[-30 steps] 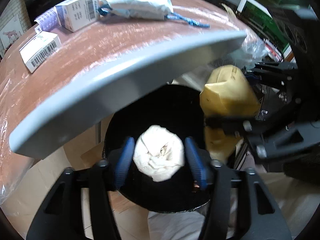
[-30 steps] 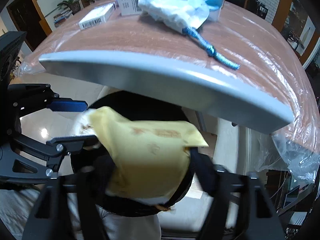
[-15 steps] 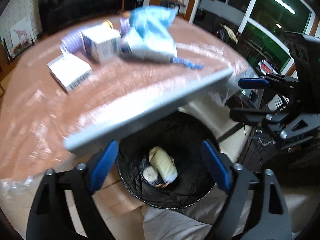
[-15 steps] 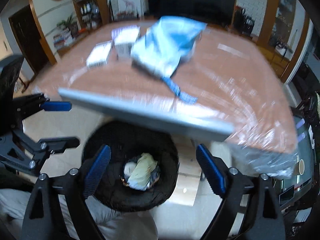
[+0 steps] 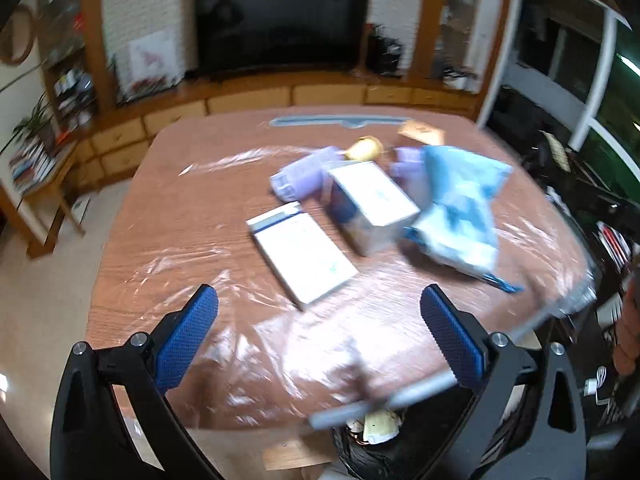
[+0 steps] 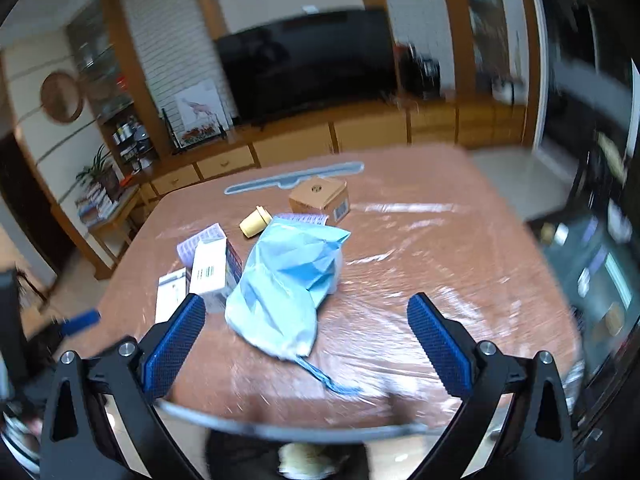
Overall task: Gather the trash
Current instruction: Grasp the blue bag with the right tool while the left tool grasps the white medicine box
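Observation:
Both grippers are open and empty above the near edge of the table. My left gripper (image 5: 320, 332) faces a flat white box (image 5: 304, 256), a taller white box (image 5: 370, 204), a purple pack (image 5: 298, 176) and a blue bag (image 5: 460, 208). My right gripper (image 6: 306, 340) faces the blue bag (image 6: 286, 284), the white boxes (image 6: 210, 268), a yellow cup (image 6: 256, 222) and a cardboard box (image 6: 320, 196). The black bin (image 5: 372, 448) below the table edge holds crumpled white and yellow trash (image 5: 376, 426); it also shows in the right wrist view (image 6: 308, 458).
The brown table (image 5: 192, 208) is covered with clear plastic film. A grey strip (image 6: 292, 178) lies at its far edge. Behind stand a TV (image 5: 280, 24), wooden cabinets and shelves. Dark chairs and clutter sit at the right.
Both grippers opened and dropped the white wad and the yellow wrapper into the bin, then rose from under the table edge to look across the tabletop.

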The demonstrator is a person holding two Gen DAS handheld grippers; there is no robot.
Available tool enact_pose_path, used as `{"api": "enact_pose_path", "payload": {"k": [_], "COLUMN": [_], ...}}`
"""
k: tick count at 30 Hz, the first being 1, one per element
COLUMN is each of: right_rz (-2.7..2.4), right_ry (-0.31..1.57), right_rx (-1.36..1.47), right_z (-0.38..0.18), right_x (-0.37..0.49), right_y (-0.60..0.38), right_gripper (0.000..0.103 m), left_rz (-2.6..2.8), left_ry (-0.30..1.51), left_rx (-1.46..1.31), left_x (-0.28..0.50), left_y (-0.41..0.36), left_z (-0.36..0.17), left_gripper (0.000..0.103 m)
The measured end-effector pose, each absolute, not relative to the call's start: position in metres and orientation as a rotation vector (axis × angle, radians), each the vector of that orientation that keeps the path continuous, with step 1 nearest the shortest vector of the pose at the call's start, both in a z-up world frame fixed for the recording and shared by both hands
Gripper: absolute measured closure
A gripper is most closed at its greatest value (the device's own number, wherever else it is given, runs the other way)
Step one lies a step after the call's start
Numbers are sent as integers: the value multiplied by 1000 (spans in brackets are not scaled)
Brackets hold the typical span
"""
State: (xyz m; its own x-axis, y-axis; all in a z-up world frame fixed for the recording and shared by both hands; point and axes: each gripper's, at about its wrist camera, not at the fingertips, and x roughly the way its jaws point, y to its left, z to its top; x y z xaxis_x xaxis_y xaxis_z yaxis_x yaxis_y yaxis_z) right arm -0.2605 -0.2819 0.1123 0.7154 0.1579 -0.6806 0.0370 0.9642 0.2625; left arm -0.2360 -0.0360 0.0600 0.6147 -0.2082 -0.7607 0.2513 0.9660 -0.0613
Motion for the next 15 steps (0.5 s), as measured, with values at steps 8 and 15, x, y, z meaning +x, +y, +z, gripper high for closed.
{"api": "enact_pose_path", "payload": {"k": [8,15], "right_rz": [29,9], "right_ry": [922,959], "right_rx": [463,473], "right_z": [69,51], "right_x": [-197,-177], "right_y": [-279,-271], "right_gripper": [4,4], "left_rz": [-230,-216], "left_ry": [967,1027], "left_rx": [-19,-37], "left_x": [-187,-163], "left_y": [-38,-41], "left_z": [36,16], "left_gripper": [2,2]}}
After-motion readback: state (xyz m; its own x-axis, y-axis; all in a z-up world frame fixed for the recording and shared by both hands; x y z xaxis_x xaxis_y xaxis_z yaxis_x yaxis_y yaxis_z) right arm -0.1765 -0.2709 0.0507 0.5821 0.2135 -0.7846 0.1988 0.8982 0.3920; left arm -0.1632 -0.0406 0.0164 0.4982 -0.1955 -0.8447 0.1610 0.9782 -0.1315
